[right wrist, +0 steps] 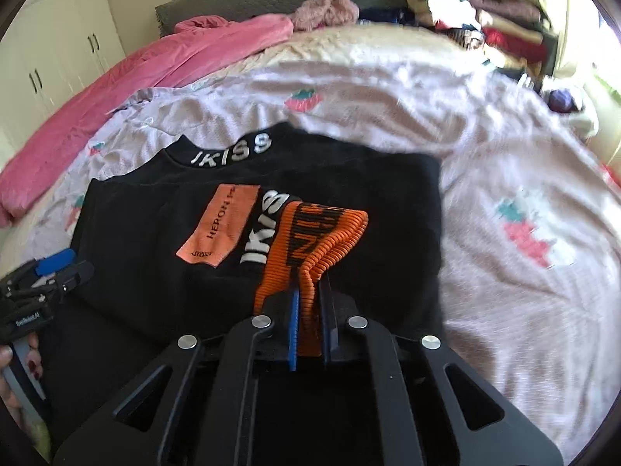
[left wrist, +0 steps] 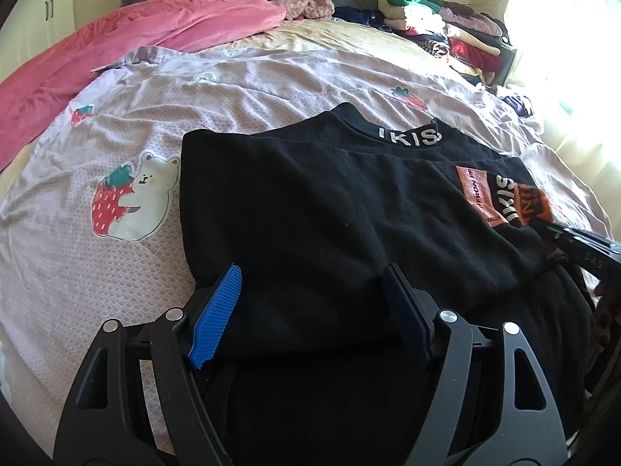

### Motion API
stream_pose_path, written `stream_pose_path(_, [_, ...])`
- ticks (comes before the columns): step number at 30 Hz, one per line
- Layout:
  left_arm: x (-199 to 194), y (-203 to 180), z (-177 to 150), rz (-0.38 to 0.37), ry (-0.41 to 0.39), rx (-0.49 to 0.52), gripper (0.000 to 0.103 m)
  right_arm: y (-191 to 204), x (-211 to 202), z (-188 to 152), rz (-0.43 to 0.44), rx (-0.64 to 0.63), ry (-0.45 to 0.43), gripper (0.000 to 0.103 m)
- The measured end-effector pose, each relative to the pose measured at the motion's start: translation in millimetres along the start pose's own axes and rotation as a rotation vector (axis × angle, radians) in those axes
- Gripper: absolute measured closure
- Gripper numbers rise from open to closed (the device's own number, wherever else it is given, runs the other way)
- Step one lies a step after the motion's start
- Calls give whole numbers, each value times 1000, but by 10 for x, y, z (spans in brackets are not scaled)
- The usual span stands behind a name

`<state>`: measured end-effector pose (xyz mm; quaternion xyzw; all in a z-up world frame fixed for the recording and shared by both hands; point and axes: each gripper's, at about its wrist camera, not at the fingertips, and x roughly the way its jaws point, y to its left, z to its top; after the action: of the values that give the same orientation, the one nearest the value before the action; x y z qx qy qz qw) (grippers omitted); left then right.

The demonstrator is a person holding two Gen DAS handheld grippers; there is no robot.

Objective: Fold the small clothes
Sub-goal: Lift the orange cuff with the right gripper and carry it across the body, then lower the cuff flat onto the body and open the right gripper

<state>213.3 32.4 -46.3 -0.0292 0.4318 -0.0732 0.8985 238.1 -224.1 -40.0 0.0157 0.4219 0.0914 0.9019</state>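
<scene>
1. Two grippers: left gripper (left wrist: pixel 310 310) spread wide, empty, above black knit sweater (left wrist: pixel 330 213) lying on pink strawberry-print bedspread (left wrist: pixel 116 272).
2. Right gripper (right wrist: pixel 312 326) clamps orange ribbed cuff (right wrist: pixel 310 240).
3. Risk: the thin pinch may slip, and dragging may bunch the folded sleeve.

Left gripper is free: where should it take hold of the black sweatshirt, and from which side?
Probably the near left edge of the black sweatshirt, approached from the near side. That folded edge lies between the left gripper and its open jaws; the right gripper is shut on the orange cuff.

Two close wrist views, facing down-bed, sharing sweater (left wrist: pixel 330 213)
</scene>
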Motion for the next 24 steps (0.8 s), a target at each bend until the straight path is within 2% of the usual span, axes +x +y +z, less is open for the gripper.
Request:
stream_pose_path(4, [0,-6,-4,-6,6,0,36,5,-22,-15,-40,-31,1,95])
stream_pose_path(6, [0,-11,-11,-6,6,3,36,19,78,-65,-92,-52,37,89])
stream_pose_path(8, [-2,-12,-14,-5,6,5,36,-8,50,-82,-141,-35,28,74])
stream_pose_path(11, [0,-17,-13,-1,7,6,36,16,-179,-50,-191,-2,-59,71])
stream_pose_path(14, [0,-15,-16,-2,6,7,36,173,-378,-8,-134,-21,-154,71])
stream_pose_path(19, [2,-17,-15,-1,7,8,36,461,-202,43,-16,-113,-87,71])
stream_pose_path(21, [-1,-16,-13,-1,7,9,36,507,-82,39,-18,-116,-53,71])
stream_pose_path(24, [1,-18,-13,-2,7,10,36,437,121,11,-74,-91,15,66])
